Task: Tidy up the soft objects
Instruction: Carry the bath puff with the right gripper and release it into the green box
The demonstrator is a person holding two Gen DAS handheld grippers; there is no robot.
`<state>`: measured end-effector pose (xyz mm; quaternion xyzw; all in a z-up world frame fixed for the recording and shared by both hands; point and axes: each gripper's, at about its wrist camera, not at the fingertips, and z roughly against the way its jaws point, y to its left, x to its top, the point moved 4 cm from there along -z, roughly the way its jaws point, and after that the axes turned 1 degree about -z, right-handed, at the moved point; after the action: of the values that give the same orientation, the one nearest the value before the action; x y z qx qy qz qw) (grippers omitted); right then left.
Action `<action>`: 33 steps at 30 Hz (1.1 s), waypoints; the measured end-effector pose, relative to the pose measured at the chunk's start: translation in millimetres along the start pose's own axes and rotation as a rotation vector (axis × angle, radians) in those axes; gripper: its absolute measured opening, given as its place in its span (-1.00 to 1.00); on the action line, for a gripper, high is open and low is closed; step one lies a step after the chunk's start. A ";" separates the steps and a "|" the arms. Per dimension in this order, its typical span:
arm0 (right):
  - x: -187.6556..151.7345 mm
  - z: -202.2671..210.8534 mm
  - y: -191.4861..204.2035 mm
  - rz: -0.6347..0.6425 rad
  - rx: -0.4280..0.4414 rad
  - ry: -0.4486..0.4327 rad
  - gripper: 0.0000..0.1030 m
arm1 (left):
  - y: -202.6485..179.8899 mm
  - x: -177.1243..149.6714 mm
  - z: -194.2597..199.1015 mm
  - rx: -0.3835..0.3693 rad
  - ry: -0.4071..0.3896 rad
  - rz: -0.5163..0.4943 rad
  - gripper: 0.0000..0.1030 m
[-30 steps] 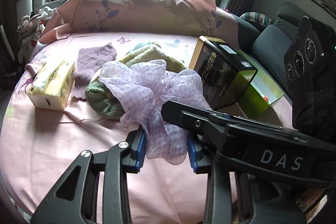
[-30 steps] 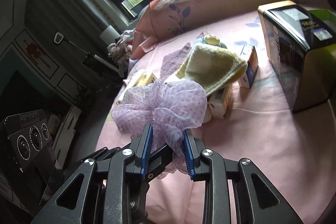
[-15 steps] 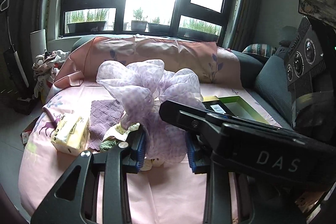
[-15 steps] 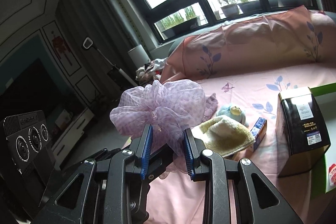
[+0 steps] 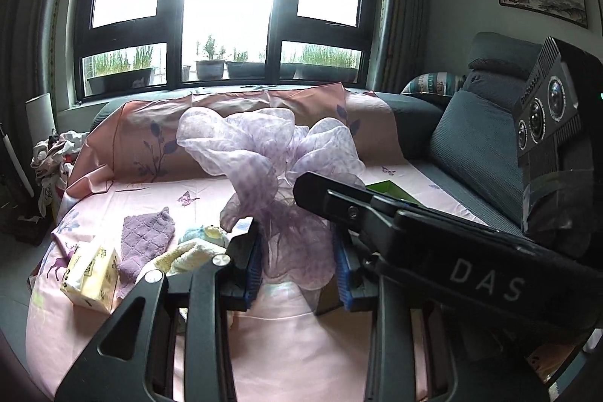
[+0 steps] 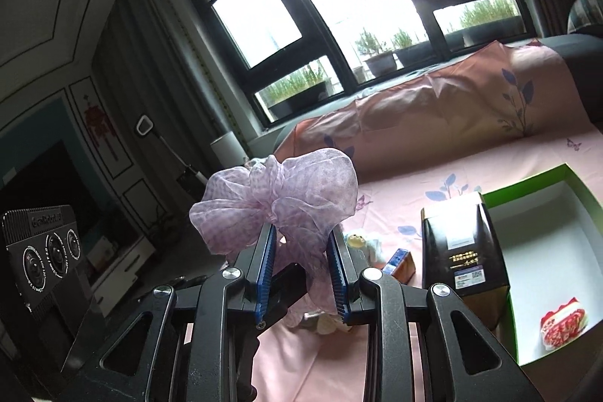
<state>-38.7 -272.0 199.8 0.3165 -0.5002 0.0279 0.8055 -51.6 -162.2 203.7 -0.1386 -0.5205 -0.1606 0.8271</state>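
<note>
A sheer lilac gauze bow [image 5: 275, 153] is held up in the air over the pink-sheeted bed. My left gripper [image 5: 297, 264] is shut on its lower part, between the blue pads. My right gripper [image 6: 301, 274] is shut on the same bow [image 6: 279, 198], and its black body crosses the left wrist view on the right. On the bed lie a purple knitted cloth [image 5: 147, 243], a pale yellow towel [image 5: 181, 257] and a small light-blue plush toy [image 5: 205, 233].
A tissue pack [image 5: 90, 275] lies at the bed's left. A black-and-gold box [image 6: 463, 243] stands beside an open green box [image 6: 546, 213] holding a red-and-white item [image 6: 563, 326]. A small blue carton [image 6: 399, 260] lies near it. A grey sofa [image 5: 482, 145] is on the right.
Both grippers have lifted the bow well above the bed and tilted upward. The cloths and boxes have dropped lower in both views, and the window now fills the top.
</note>
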 end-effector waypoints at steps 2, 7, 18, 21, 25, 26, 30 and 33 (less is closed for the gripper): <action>2.8 9.4 -12.0 -0.027 -0.013 -0.018 -0.41 | -14.4 3.0 -6.7 -0.011 0.014 -0.021 -0.43; 7.0 30.6 -39.4 -0.068 -0.054 -0.072 -0.41 | -44.6 5.6 -22.5 -0.049 0.026 -0.056 -0.42; 9.1 54.5 -97.8 -0.199 -0.117 -0.125 -0.41 | -89.3 6.1 -60.2 -0.128 0.090 -0.117 -0.42; 8.0 61.5 -114.5 -0.236 -0.136 -0.138 -0.41 | -103.6 4.3 -70.3 -0.150 0.106 -0.135 -0.42; 4.3 68.2 -134.9 -0.287 -0.192 -0.144 -0.41 | -121.0 -0.7 -86.3 -0.188 0.145 -0.147 -0.42; 3.9 69.6 -140.7 -0.300 -0.201 -0.143 -0.41 | -124.6 -2.0 -90.5 -0.198 0.155 -0.148 -0.42; -0.2 74.7 -161.3 -0.353 -0.234 -0.147 -0.41 | -136.9 -7.3 -104.6 -0.232 0.192 -0.155 -0.42; -4.7 76.9 -178.5 -0.397 -0.245 -0.145 -0.41 | -145.3 -10.4 -114.9 -0.246 0.214 -0.163 -0.42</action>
<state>-37.2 -454.6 132.9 0.3096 -0.4843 -0.2148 0.7896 -21.7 -338.7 155.1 -0.1784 -0.4155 -0.3035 0.8387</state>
